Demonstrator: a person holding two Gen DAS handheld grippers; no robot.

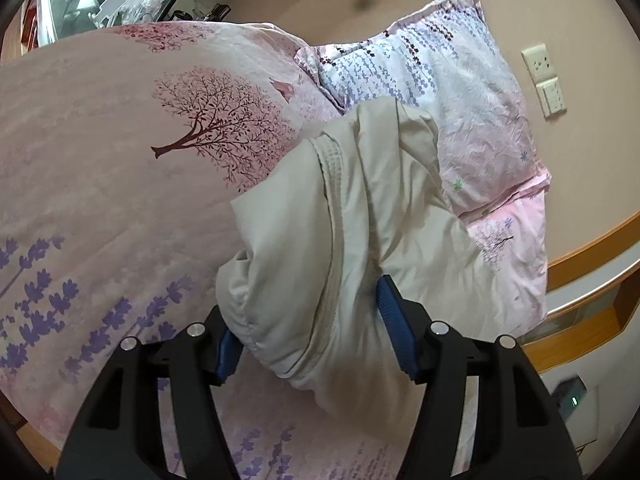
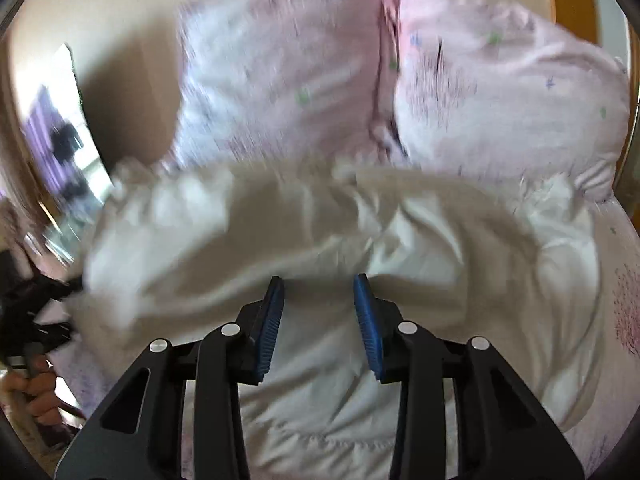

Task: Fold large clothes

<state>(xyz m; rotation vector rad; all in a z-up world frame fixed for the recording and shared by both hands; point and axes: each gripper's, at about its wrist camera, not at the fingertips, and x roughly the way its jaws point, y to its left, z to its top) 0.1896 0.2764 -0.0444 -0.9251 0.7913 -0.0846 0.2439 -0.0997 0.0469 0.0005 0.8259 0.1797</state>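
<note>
- A cream padded garment [image 1: 352, 216] fills the centre of the left wrist frame, bunched on a floral bedspread [image 1: 100, 152].
- The left gripper [image 1: 308, 320] bulges wide around a thick fold.
- The right gripper [image 2: 319, 308] hangs half open, empty.
- The garment looks soft, puffy, light, probably slippery; its stitched hems seem the surest grip.

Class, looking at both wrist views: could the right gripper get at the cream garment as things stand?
Probably yes. The right gripper is open, and the cream garment spreads directly beneath and ahead of its fingers with nothing between them, though the view is blurred.
</note>
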